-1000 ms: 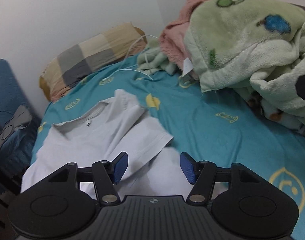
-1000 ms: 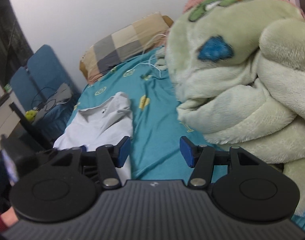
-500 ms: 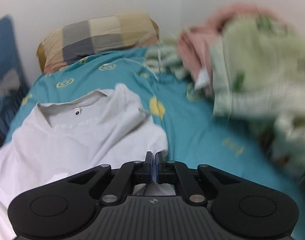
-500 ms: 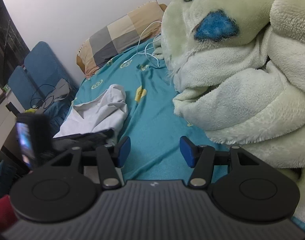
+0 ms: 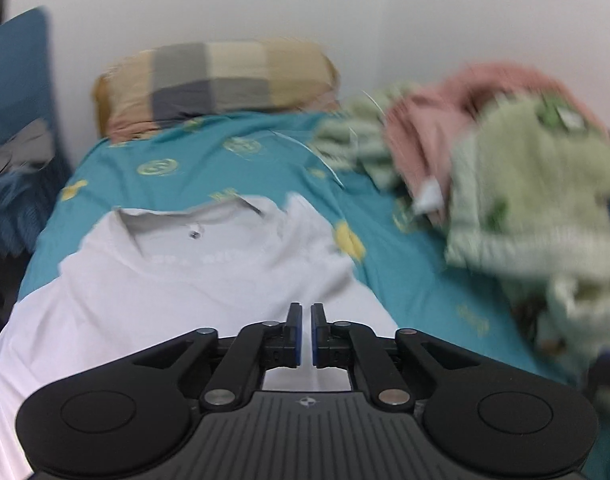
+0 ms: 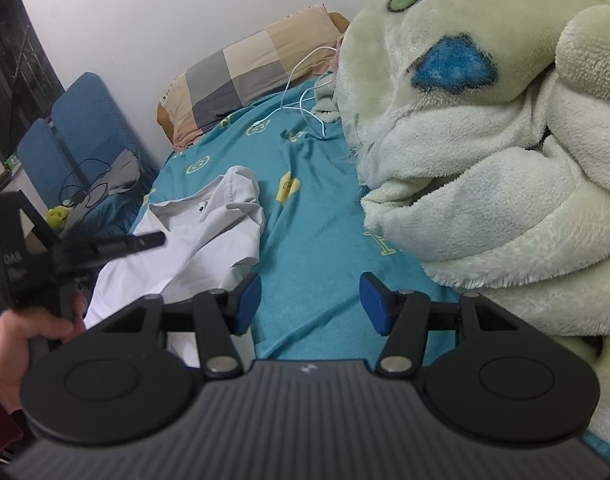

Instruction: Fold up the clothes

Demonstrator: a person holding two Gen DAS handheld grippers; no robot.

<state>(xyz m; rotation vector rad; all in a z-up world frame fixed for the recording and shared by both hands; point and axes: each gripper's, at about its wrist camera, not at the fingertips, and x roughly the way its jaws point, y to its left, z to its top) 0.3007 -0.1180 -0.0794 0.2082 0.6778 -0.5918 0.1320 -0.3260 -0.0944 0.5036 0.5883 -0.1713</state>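
A white T-shirt (image 5: 193, 280) lies on the teal bedsheet (image 5: 265, 160), collar toward the pillow. My left gripper (image 5: 306, 320) hovers over the shirt's middle. Its jaws are opening from almost together, with a thin slit between the blue pads and no cloth caught there. The right wrist view shows the same shirt (image 6: 209, 232) at left, with the left gripper (image 6: 153, 239) above it, held by a hand (image 6: 9, 344). My right gripper (image 6: 309, 304) stands open over bare sheet to the right of the shirt, nothing between its fingers.
A heaped pale green fleece blanket (image 6: 485, 140) fills the bed's right side, with pink fabric (image 5: 445, 120) behind it. A checked pillow (image 6: 249, 68) lies at the head by the wall, a white cable (image 6: 301, 96) beside it. A blue chair (image 6: 85, 132) stands left of the bed.
My left gripper went from wide open to shut, then parted a little, and swung left and up over the shirt. The right gripper kept its place and stayed open.
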